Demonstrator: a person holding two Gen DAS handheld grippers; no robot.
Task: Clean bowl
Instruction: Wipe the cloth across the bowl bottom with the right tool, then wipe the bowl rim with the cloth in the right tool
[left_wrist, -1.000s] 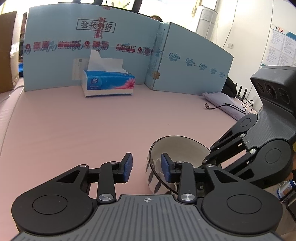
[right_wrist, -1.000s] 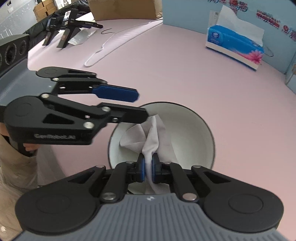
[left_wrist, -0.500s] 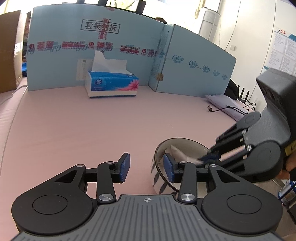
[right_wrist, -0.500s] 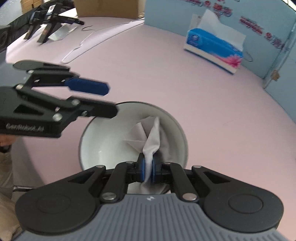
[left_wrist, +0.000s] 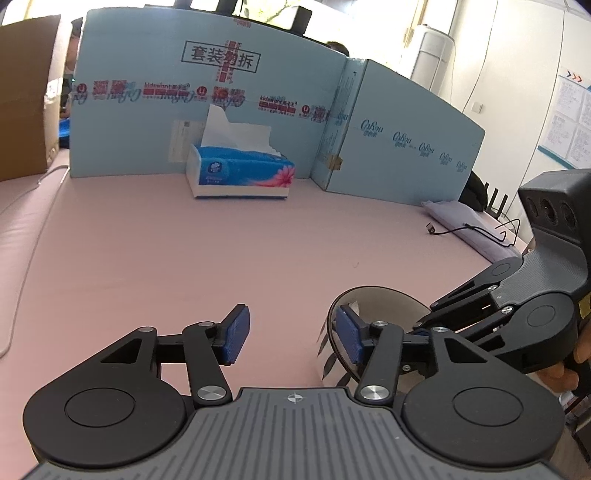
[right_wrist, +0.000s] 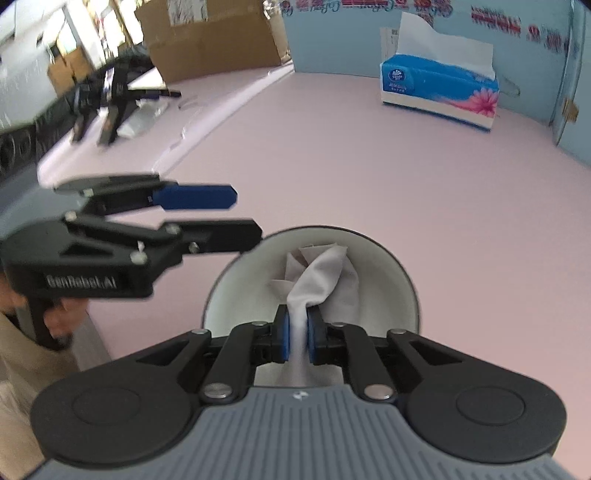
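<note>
Round white ceramic bowl (right_wrist: 391, 280) sits under the right gripper (right_wrist: 297, 334), which pinches a crumpled white tissue (right_wrist: 321, 269) inside. Beside it, the left gripper (left_wrist: 291, 334) has just been opening, nothing between its jaws, releasing the rim mid-wipe.

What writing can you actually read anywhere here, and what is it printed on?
"套装勿拆": blue board, top.
"kidswant": tape strip on that board.
"GenRobot.AI": side of left gripper.
Script logo repeated on side panel: unclear.
Tissue box logo and wall posters: too small.

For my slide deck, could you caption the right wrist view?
Right gripper pinches a white tissue inside the bowl; open left gripper alongside.
</note>
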